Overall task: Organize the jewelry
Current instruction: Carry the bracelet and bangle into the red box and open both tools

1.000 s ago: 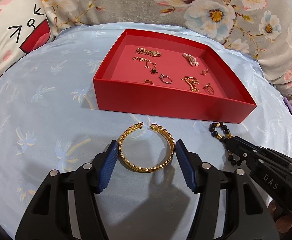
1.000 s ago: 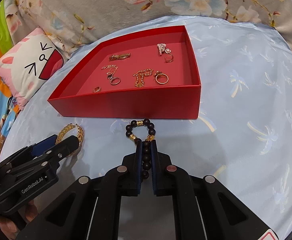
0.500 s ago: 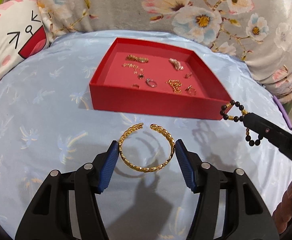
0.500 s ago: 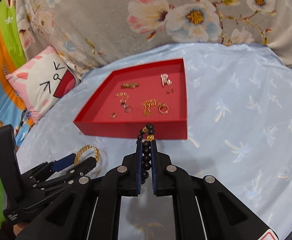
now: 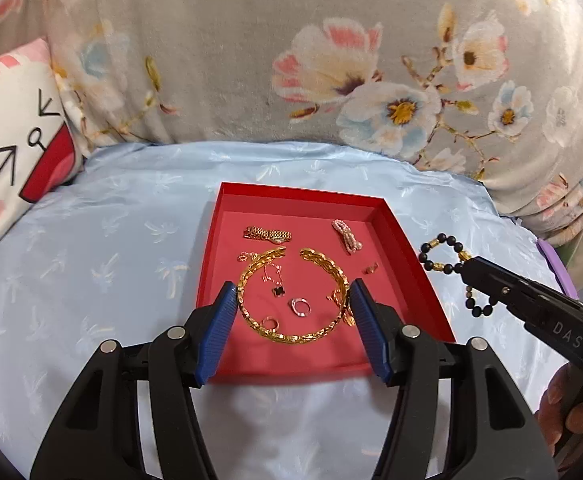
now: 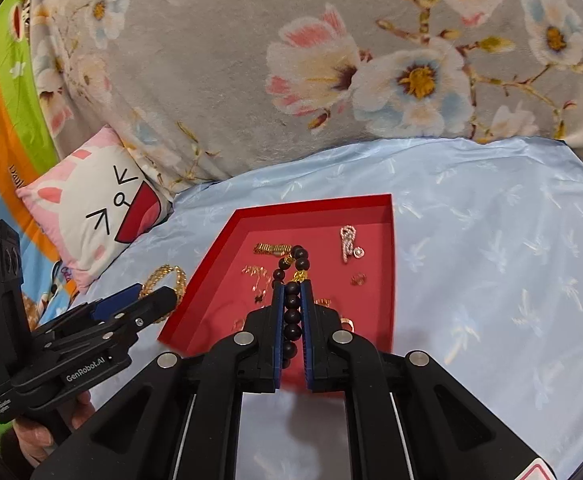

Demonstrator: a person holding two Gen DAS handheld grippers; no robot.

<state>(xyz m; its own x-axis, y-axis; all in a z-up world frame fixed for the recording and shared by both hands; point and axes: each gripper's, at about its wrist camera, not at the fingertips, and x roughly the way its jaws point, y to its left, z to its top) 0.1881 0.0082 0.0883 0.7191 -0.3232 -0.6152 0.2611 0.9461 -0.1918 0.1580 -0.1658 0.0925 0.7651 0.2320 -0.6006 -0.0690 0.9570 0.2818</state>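
A gold open bangle (image 5: 291,338) hangs between the blue pads of my left gripper (image 5: 294,290), which is shut on it above the red tray (image 5: 299,197). My right gripper (image 6: 291,286) is shut on a black bead bracelet (image 6: 292,300) with gold spacers; its loop dangles past the fingertips over the tray (image 6: 315,205). In the left wrist view the bead bracelet (image 5: 442,238) and right gripper (image 5: 471,266) hover by the tray's right wall. In the right wrist view the left gripper (image 6: 159,300) holds the bangle (image 6: 165,272) left of the tray.
The tray holds a gold chain bracelet (image 5: 267,234), a pink beaded piece (image 5: 345,234), a black-clover necklace (image 5: 278,291) and rings (image 5: 299,306). It lies on a pale blue sheet (image 5: 91,260). A cat cushion (image 5: 11,136) sits left, a floral blanket (image 5: 291,60) behind.
Both grippers have lifted their jewelry off the blue sheet and carried it forward. The bangle now hangs over the tray, and the bead bracelet hovers at the tray too.
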